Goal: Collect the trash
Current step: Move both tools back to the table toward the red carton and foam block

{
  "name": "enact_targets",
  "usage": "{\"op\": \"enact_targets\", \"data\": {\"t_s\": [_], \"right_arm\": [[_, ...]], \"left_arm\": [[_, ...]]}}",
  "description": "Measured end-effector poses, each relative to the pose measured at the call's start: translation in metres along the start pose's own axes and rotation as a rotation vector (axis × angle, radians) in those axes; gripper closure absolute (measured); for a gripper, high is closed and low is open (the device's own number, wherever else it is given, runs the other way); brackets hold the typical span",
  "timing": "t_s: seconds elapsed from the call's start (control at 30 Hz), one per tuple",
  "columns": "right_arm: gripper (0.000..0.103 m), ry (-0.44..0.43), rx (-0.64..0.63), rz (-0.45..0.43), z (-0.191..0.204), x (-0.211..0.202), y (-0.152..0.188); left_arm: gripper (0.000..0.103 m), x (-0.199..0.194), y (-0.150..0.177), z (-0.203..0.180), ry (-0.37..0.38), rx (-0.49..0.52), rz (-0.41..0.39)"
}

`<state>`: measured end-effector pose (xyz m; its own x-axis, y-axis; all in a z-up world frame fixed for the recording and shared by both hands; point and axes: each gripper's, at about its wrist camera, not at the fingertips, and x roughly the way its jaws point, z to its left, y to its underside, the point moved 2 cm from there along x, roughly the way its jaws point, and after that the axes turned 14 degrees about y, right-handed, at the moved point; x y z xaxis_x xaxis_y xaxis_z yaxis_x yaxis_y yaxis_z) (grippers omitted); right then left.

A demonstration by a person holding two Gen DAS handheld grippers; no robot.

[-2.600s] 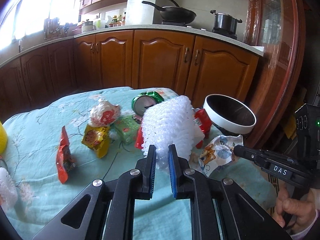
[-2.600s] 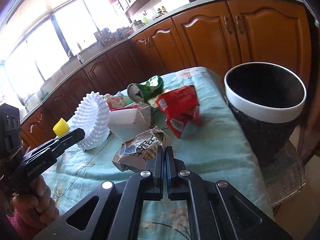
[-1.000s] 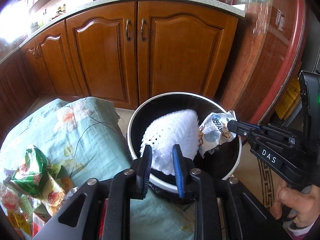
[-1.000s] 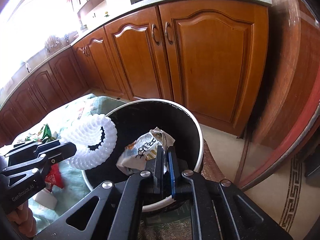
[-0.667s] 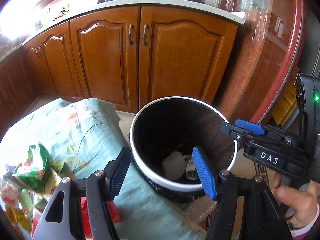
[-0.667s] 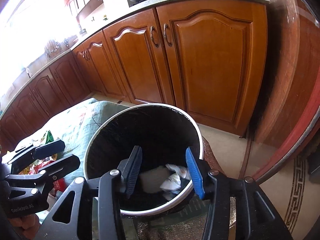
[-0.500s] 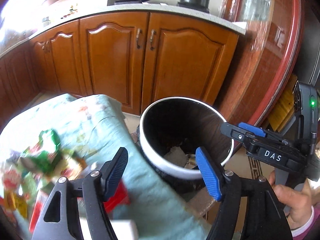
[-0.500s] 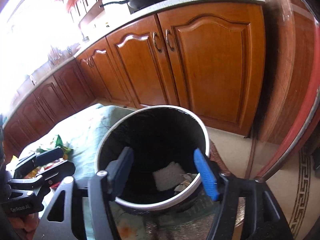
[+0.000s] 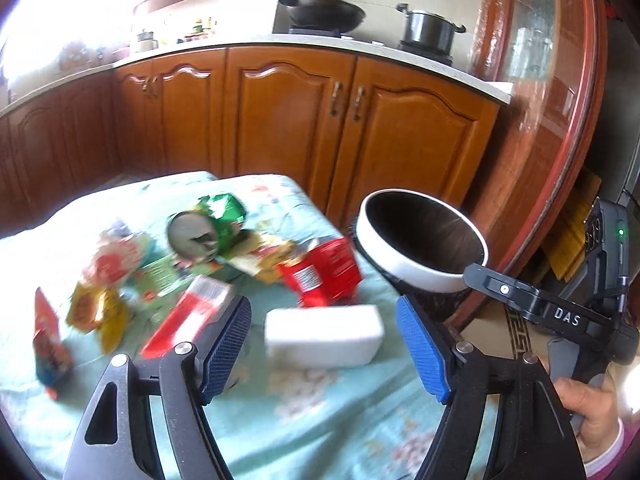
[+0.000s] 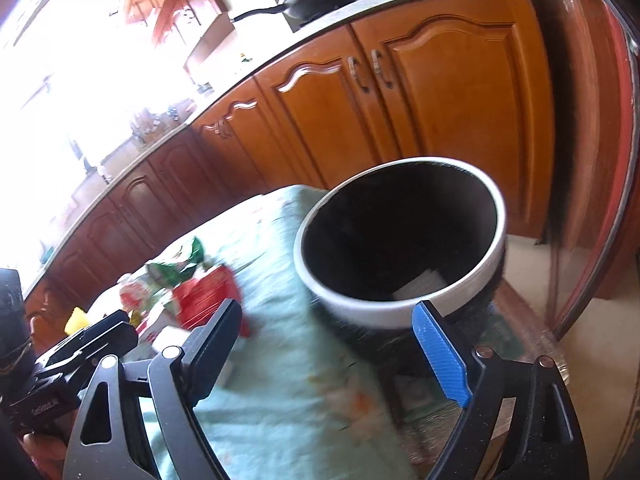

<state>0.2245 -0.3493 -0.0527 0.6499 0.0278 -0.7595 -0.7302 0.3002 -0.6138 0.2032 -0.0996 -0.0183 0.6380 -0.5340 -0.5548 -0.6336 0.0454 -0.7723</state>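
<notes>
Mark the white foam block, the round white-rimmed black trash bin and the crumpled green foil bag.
White foam block [image 9: 323,334], left wrist view, front face.
Trash bin [image 10: 396,314], right wrist view, near rim.
Green foil bag [image 9: 224,210], left wrist view, crumpled top.

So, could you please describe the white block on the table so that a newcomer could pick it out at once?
Start at the table with the pale green flowered cloth, next to the white-rimmed bin. The white block lies nearest the front edge, just this side of a red packet. It is the only plain white, unprinted, brick-shaped piece among crumpled coloured wrappers.
</notes>
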Motion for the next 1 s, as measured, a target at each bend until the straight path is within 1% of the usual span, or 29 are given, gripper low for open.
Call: {"op": "enact_targets", "data": {"t_s": [0.17, 0.27, 0.4, 0.5, 0.7, 0.9, 1.0], "right_arm": [[0.014, -0.061, -0.053, 0.016, 0.024, -0.001, 0.014], [0.014, -0.08, -0.098, 0.019, 0.04, -0.001, 0.021], [0.014, -0.119, -0.155, 0.027, 0.059, 0.0, 0.027], [0.014, -0.162, -0.204, 0.04, 0.075, 0.001, 0.031], [0.014, -0.207, -0.316, 0.057, 0.097, 0.013, 0.035], [0.015, -0.2, -0.419, 0.076, 0.11, 0.029, 0.03], [0.015, -0.195, -0.461, 0.086, 0.116, 0.037, 0.029]], "left_arm": [[0.028, -0.029, 0.021, 0.012, -0.033, -0.043, 0.007], [0.028, -0.044, 0.026, 0.019, -0.054, -0.07, 0.001], [0.028, -0.058, 0.026, 0.028, -0.07, -0.104, -0.005], [0.028, -0.063, 0.028, 0.037, -0.079, -0.113, 0.008], [0.027, -0.056, 0.021, 0.053, -0.077, -0.108, 0.07], [0.027, -0.036, 0.01, 0.072, -0.085, -0.083, 0.114], [0.029, -0.024, 0.007, 0.081, -0.069, -0.094, 0.131]]}}
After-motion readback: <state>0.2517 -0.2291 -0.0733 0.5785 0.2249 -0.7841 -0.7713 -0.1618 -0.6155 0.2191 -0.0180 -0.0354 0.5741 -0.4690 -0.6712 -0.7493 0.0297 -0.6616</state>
